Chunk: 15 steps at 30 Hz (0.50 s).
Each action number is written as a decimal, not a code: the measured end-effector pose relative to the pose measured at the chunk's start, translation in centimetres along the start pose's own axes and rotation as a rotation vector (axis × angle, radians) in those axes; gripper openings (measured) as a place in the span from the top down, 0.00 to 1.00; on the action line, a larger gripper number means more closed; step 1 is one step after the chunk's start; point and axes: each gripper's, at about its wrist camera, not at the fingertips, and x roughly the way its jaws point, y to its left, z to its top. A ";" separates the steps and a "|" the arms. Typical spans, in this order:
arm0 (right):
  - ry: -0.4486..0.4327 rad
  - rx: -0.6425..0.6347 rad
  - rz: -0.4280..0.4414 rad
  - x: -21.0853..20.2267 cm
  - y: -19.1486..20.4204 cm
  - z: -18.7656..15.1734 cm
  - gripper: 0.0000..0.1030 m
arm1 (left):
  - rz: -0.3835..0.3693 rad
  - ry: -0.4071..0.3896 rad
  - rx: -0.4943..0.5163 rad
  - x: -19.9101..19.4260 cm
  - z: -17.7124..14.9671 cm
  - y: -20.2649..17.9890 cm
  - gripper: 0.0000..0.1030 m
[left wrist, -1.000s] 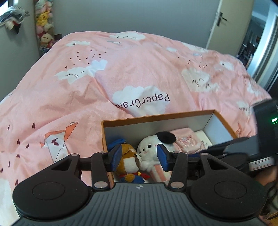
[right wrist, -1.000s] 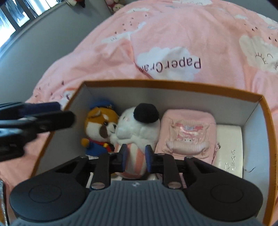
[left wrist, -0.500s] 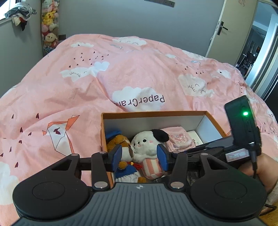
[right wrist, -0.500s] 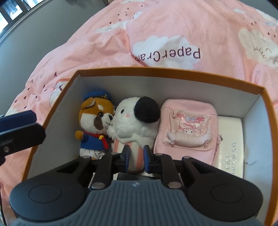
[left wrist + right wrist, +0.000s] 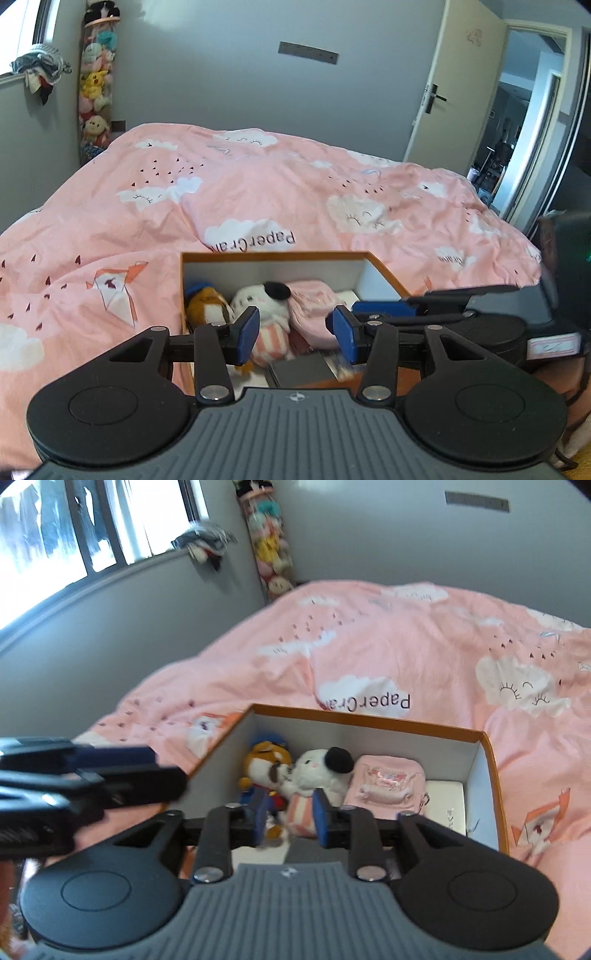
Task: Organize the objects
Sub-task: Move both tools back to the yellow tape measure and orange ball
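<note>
An orange-rimmed cardboard box (image 5: 491,760) sits on the pink bed. Inside, left to right, are a brown dog plush in a blue cap (image 5: 264,766), a white dog plush with a black ear (image 5: 317,771), a pink pouch (image 5: 384,781) and a white flat item (image 5: 445,801). The box (image 5: 273,255) and the white plush (image 5: 264,306) also show in the left wrist view. My left gripper (image 5: 293,334) is open and empty, above the box's near side. My right gripper (image 5: 288,821) is open and empty, pulled back from the white plush.
The pink cloud-print duvet (image 5: 258,192) covers the bed around the box. A hanging column of plush toys (image 5: 94,99) is in the far corner by a window. An open door (image 5: 454,92) is at the right. A dark flat object (image 5: 303,369) lies at the box's near end.
Both grippers have pulled back and tilted up, away from the box. My right gripper's jaws have opened wider and no longer pinch the white plush, which stays in the box.
</note>
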 end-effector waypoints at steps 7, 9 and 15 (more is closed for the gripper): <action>-0.048 -0.004 -0.036 -3.7 1.4 -3.7 0.57 | 0.010 0.018 0.033 -1.5 -3.7 -1.6 0.49; -0.045 0.021 -0.046 -4.1 1.2 -5.0 0.52 | 0.012 0.029 0.031 -1.7 -4.8 -1.6 0.49; 0.027 0.001 -0.100 -3.0 1.7 -8.0 0.51 | 0.047 0.093 0.014 -0.8 -7.7 -0.9 0.52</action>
